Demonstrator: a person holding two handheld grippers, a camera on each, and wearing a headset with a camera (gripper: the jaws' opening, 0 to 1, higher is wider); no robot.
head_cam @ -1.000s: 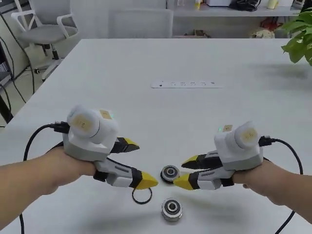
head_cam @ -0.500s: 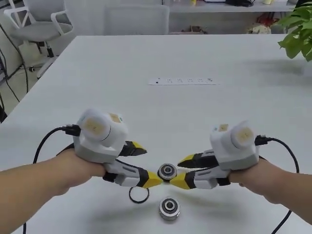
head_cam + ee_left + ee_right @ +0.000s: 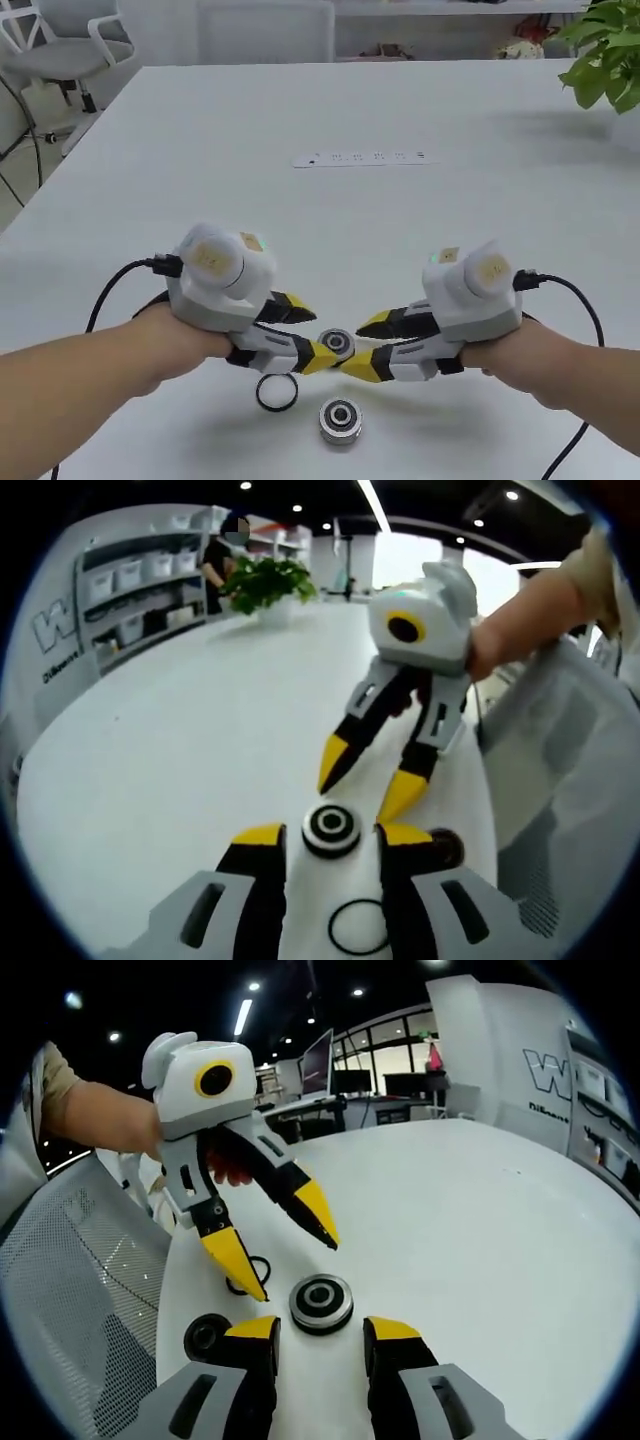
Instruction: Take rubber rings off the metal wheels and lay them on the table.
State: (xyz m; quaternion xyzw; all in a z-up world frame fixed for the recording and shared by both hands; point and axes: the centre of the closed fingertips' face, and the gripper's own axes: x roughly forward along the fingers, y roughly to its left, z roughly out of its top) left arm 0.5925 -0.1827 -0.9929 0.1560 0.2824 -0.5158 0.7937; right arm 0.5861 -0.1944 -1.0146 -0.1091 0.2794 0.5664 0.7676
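Note:
A small metal wheel (image 3: pixel 336 344) with a dark outer band lies on the white table (image 3: pixel 330 220). My left gripper (image 3: pixel 310 332) comes at it from the left and my right gripper (image 3: pixel 360 345) from the right, tips nearly meeting over it. In the left gripper view the wheel (image 3: pixel 331 828) sits between the open jaws of my left gripper (image 3: pixel 331 834). In the right gripper view the wheel (image 3: pixel 321 1302) lies just ahead of my open right gripper (image 3: pixel 322 1328). A loose black rubber ring (image 3: pixel 277 392) lies flat beside a second, silver-rimmed wheel (image 3: pixel 341 420).
A white power strip (image 3: pixel 358 158) lies mid-table. A green plant (image 3: pixel 605 60) stands at the far right corner and an office chair (image 3: pixel 55 50) at the far left. Black cables (image 3: pixel 115 290) trail from both grippers over the table's near part.
Both grippers have moved inward, so their tips now flank the wheel from either side. The head camera has tilted down a little.

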